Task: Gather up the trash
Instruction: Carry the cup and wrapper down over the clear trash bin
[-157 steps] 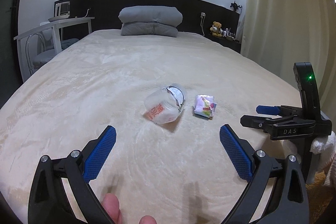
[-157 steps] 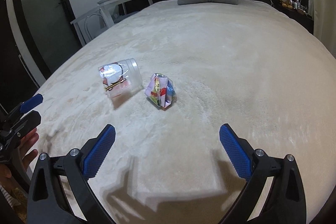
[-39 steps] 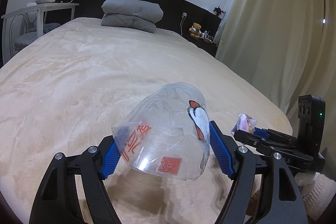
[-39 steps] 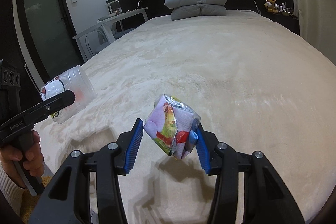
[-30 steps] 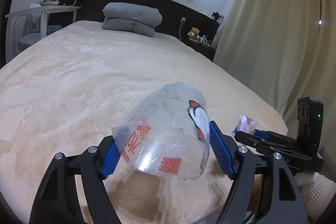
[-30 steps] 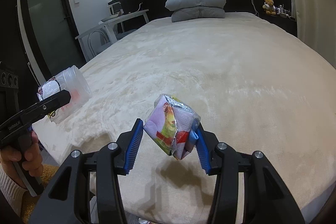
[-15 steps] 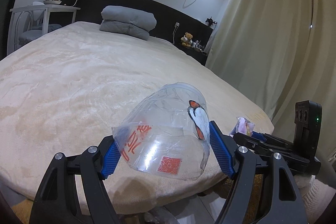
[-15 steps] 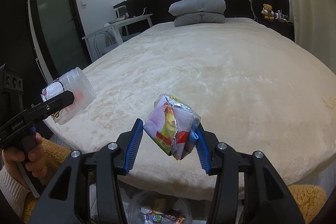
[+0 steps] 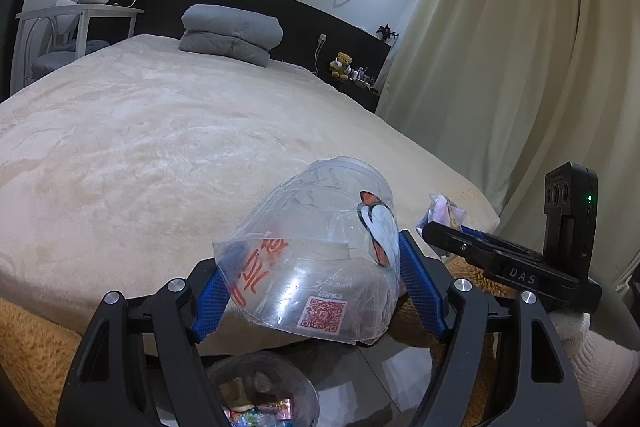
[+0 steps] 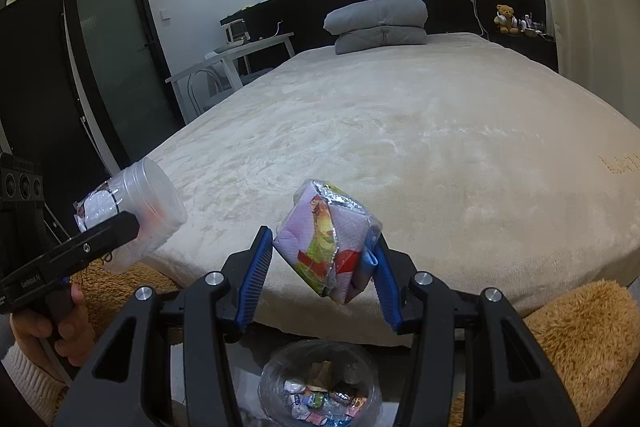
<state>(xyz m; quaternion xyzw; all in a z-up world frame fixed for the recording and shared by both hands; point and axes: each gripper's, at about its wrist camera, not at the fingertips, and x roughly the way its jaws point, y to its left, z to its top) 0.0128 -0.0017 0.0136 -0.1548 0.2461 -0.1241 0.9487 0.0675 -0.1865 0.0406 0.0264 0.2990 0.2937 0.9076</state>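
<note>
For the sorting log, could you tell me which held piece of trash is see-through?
The plastic cup in the left gripper; the wrapper in the right gripper is opaque and colourful.

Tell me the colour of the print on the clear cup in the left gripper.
Orange-red lettering and code square on the clear cup, seen best in the left wrist view.

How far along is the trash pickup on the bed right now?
Done: cream bed cover shows no litter. In hand: left gripper clamps the clear plastic cup; right gripper clamps the crumpled colourful wrapper. Left: dropping both into the clear-lined bin below.
</note>
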